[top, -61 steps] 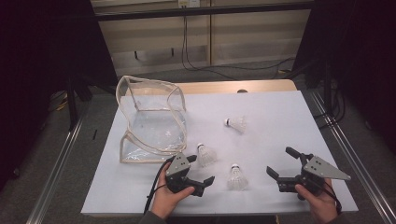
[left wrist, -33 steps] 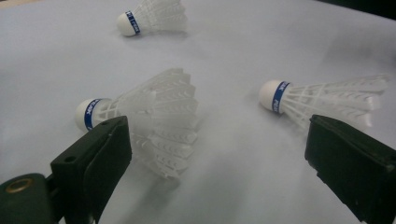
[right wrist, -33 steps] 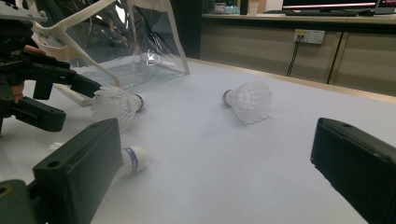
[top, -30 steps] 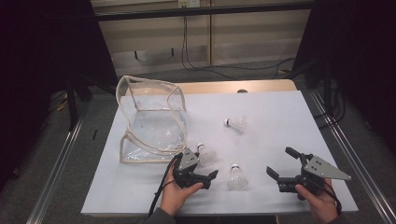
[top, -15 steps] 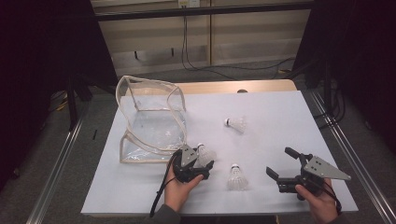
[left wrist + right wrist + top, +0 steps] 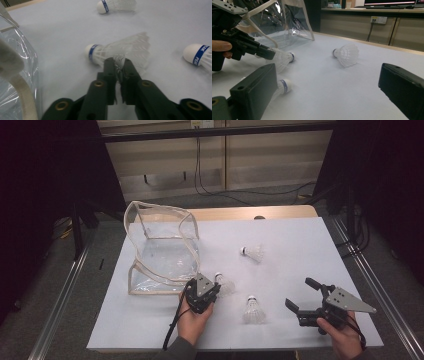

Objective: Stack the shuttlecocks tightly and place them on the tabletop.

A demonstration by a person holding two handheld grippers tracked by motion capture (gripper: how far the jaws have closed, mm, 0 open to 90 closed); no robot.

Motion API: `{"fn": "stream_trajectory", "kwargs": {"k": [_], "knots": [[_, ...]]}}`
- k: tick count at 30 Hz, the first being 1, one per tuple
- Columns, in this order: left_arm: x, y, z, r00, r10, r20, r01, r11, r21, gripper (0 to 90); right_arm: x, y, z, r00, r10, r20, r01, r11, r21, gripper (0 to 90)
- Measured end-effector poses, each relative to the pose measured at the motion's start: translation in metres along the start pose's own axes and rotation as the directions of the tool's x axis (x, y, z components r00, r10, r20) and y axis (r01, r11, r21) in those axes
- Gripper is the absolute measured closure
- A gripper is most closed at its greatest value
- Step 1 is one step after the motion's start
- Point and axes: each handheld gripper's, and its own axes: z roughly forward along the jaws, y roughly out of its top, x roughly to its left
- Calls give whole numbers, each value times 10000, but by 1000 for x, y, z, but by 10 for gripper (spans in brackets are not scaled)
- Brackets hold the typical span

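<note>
**White feathers pinched: left gripper now on the shuttlecock**

White skirt feathers of the near shuttlecock (image 6: pixel 120 51) sit between the left gripper (image 6: pixel 119 62) jaws. In the left gripper view the jaws are nearly pressed together, a thin gap between them with the feather edge caught in it.

Diff vs earlier frames: two seconds ago the left gripper (image 6: pixel 212 290) was lower on the table, jaws spread, short of the shuttlecock. It has since moved toward 12 o'clock and closed. Right gripper (image 6: pixel 302 296) unchanged: same spot near the table's 5 o'clock corner, jaws spread wide, holding nothing. The shuttlecocks have not shifted.

Position: the pinched shuttlecock (image 6: pixel 224 284) lies on its side on the white table (image 6: pixel 300 245), just at 3 o'clock of the clear bag (image 6: pixel 162 245). Its cork with the blue band points away from the gripper toward 11 o'clock in the left gripper view; the skirt faces the jaws.

Second shuttlecock (image 6: pixel 253 309) stands cork up between the two grippers, at 4 o'clock of the left one. Third shuttlecock (image 6: pixel 252 252) lies well apart at 1 o'clock, further up the table.
</note>
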Motion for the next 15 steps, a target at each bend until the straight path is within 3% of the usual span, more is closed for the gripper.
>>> {"fn": "stream_trajectory", "kwargs": {"k": [10, 13, 15], "knots": [[-8, 16, -9, 9956, -656, 666, 658, 9978, -8, 900, 0, 0, -1, 10000, 54, -7, -54, 10000, 7, 14], [-10, 21, -10, 9863, -1132, 1198, 1155, 9932, -119, 900, -1, -1, -1, 10000, 54, -18, -54, 10000, -11, 13], [-12, 24, -8, 9853, -1132, 1277, 1152, 9933, -87, 900, -1, -1, -1, 10000, 58, -5, -58, 10000, -4, 13]]}}
